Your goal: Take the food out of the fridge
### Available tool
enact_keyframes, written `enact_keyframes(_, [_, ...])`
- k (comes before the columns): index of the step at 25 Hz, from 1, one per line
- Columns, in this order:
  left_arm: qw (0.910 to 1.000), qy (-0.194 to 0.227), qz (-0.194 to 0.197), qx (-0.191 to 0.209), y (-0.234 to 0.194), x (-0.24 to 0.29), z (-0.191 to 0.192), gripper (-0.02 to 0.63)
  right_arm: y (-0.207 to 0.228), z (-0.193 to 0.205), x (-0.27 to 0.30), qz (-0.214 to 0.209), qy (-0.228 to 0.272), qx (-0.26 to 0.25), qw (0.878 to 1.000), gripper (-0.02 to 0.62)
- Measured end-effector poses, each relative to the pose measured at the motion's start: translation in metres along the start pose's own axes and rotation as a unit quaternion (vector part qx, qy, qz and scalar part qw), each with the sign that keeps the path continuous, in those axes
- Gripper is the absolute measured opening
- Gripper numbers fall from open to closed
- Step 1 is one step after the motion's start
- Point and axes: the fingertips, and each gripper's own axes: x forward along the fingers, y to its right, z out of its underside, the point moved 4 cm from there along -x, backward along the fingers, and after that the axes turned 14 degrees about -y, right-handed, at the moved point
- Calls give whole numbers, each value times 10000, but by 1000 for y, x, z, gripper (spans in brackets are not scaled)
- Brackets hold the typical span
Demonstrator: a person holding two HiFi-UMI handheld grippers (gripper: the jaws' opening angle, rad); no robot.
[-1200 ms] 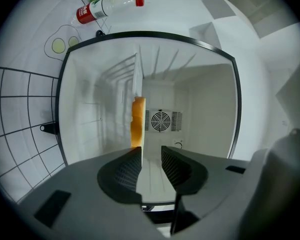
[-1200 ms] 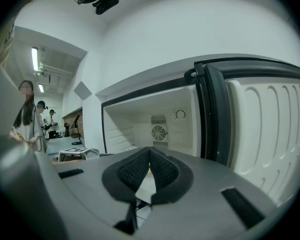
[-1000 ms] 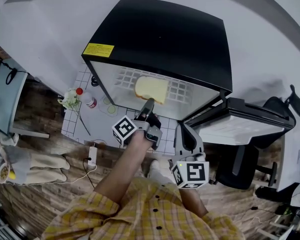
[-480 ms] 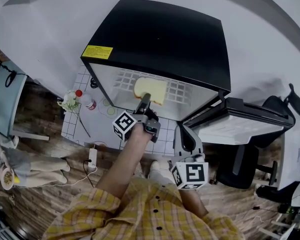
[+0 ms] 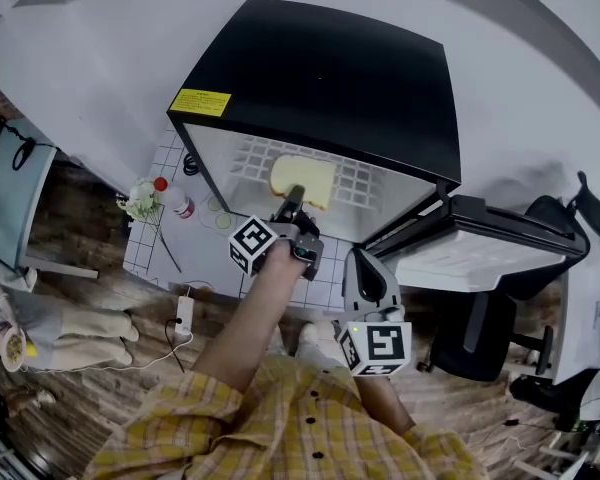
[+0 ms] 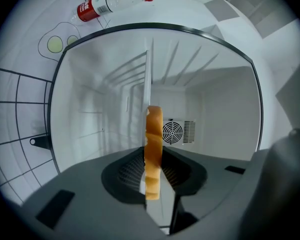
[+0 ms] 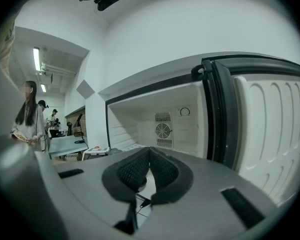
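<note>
Bread [image 5: 302, 180], one slice, lay flat on the wire shelf [image 5: 250, 158] inside the open fridge [image 5: 320, 78] in the head view. The left gripper [image 5: 292, 205] reached level into the fridge's mouth, likely so that its jaws could straddle the slice's near edge. The right gripper [image 5: 368, 273] hung just outside the fridge. In the left gripper view the jaws had just been closing and pinched the slice edge-on. In the right gripper view the jaws were clenched on nothing, facing the fridge interior beside its open door [image 7: 270, 124].
</note>
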Motion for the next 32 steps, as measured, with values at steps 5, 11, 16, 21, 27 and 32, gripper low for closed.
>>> enact_keyframes(5, [10000, 40, -49, -30, 3, -4, 3, 94, -3, 0, -2, -33, 3, -42, 10000, 6])
enact_keyframes(11, [9999, 55, 29, 87, 14, -15, 7, 92, -6, 2, -4, -121, 47, -6, 9999, 6])
enact_keyframes(16, [9991, -36, 129, 399, 31, -31, 16, 92, -13, 2, -8, -239, 106, -18, 9997, 6])
enact_keyframes(21, [9976, -138, 119, 662, 43, -48, 28, 92, -20, 0, -13, -349, 170, -68, 9992, 6])
enact_keyframes(27, [9952, -162, 89, 962, 61, -68, 43, 94, -25, -2, -19, -426, 222, -85, 9988, 6])
enact_keyframes(32, [9854, -202, -157, 1685, 79, -85, 54, 94, -29, -3, -23, -502, 263, -73, 9984, 6])
